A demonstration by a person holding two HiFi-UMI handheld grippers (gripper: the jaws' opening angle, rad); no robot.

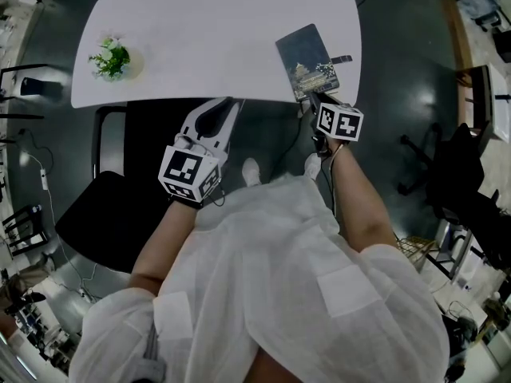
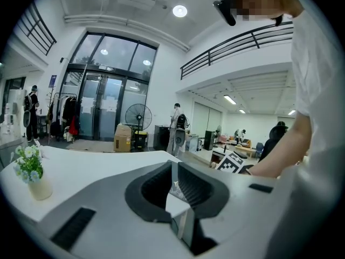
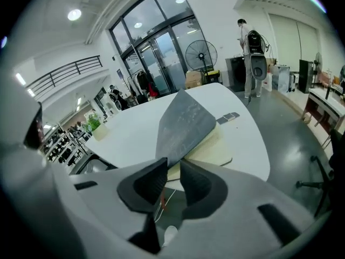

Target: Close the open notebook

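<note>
The notebook point(image 1: 307, 58) lies at the right of the white table point(image 1: 207, 38), close to its front edge. In the right gripper view its dark cover point(image 3: 183, 125) stands tilted up over the cream pages point(image 3: 213, 147), hinged on the left. My right gripper point(image 3: 173, 163) points down at the cover's near corner, and a gap shows between its jaws, which do not press on the cover. In the head view the right gripper point(image 1: 313, 102) sits at the notebook's near edge. My left gripper point(image 1: 227, 106) hovers at the table's front edge with its jaws together, holding nothing.
A small potted plant point(image 1: 112, 58) stands at the table's far left. A black chair point(image 1: 112, 206) sits under my left arm, in front of the table. A black strap tab point(image 1: 342, 59) sticks out from the notebook's right side. Dark floor surrounds the table.
</note>
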